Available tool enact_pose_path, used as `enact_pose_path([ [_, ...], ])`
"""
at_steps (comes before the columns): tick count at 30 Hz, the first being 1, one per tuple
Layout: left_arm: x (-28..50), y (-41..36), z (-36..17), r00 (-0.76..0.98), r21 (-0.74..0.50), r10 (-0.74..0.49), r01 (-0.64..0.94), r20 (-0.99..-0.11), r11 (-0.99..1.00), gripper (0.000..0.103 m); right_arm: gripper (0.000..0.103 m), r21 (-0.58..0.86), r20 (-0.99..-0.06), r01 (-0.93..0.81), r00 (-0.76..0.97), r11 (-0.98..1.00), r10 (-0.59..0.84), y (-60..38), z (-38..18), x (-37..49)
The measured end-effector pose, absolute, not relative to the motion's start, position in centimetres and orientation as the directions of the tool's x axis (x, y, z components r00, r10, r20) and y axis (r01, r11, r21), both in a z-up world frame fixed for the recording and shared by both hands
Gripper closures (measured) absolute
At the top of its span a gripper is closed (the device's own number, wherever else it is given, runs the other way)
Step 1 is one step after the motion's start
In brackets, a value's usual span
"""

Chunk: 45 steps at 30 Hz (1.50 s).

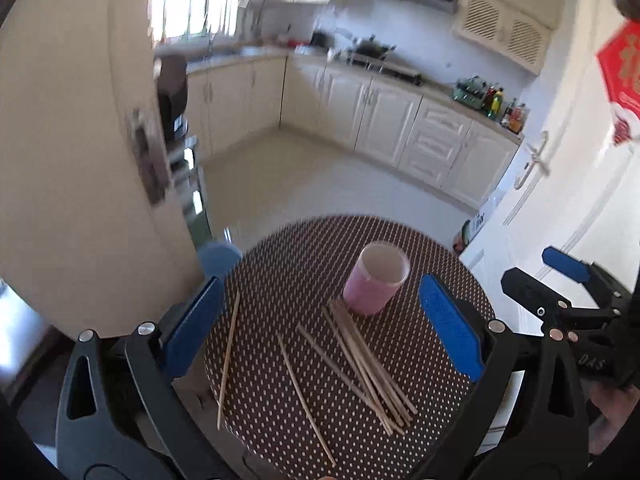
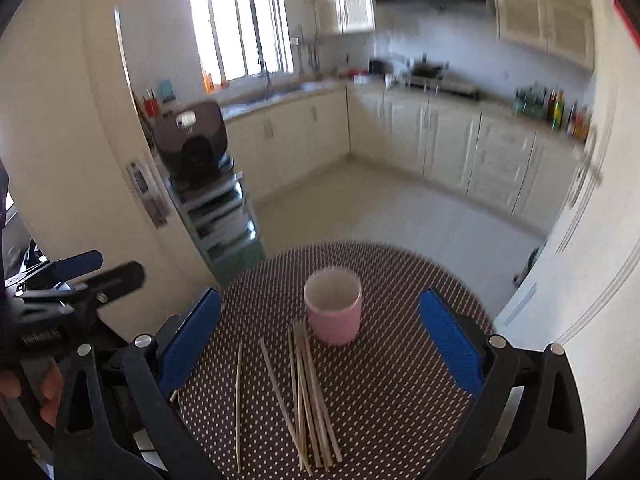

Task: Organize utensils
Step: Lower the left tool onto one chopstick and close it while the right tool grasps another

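A round surface (image 1: 420, 248) covered in a brown, white-dotted cloth carries a pink cup (image 1: 376, 278) standing upright with its mouth open. On the near side of the cup lies a loose bundle of wooden chopsticks (image 1: 370, 364), their far tips just beside the cup's base; whether they touch it is hard to tell through the blur. Two more sticks lie apart to the left: a single chopstick (image 1: 228, 360) near the surface's left edge, and another chopstick (image 1: 306, 398) between it and the bundle.

The left gripper (image 1: 324, 320) hangs above the near part of the surface, its blue fingers (image 1: 448, 324) spread wide with nothing between them. The right gripper (image 2: 320, 340) is likewise spread wide and empty, the cup (image 2: 334, 306) and the bundle (image 2: 312, 396) showing between its blue fingers (image 2: 450, 344). Each gripper appears at the edge of the other's view, so they sit side by side.

Behind the surface lies a kitchen floor (image 2: 360, 204) with cream cabinets (image 2: 452, 144).
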<state>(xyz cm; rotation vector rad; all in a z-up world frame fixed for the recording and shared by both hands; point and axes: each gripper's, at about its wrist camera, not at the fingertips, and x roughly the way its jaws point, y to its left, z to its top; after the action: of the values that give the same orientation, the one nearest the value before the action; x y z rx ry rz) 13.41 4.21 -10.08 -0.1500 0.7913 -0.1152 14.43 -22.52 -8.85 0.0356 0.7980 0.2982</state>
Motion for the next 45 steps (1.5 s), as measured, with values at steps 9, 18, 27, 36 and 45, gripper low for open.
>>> enact_pose_path([
  [9,16.9,10.7,-18.2,0.540,-0.249,-0.145,-0.125,-0.829,0.960,0.008,0.027,0.172,-0.835,-0.286,0.466,0.943,0.293,-20.8,-16.6,17.6],
  [18,19.1,12.6,-28.1,0.300,-0.153,-0.101,-0.153,-0.949,0.976,0.051,0.044,0.219,-0.910,-0.359,0.260,0.907,0.322,-18.1,-22.8,18.9],
  [27,20.7,12.0,-33.2,0.213,-0.095,-0.064,-0.137,-0.975,0.986,0.067,0.062,0.308,-0.922,-0.424,0.087,0.851,0.377,-11.1,-27.6,19.3],
  [36,22.4,12.9,-34.2,0.192,-0.080,-0.056,-0.119,-0.980,0.990,0.067,0.072,0.302,-0.943,-0.440,-0.011,0.846,0.332,-6.2,-31.8,20.5],
  [45,25.1,12.9,-35.9,0.168,-0.083,-0.068,-0.081,-0.983,0.993,0.070,0.081,0.210,-0.972,-0.484,-0.010,0.849,0.235,-2.4,-33.6,21.5],
])
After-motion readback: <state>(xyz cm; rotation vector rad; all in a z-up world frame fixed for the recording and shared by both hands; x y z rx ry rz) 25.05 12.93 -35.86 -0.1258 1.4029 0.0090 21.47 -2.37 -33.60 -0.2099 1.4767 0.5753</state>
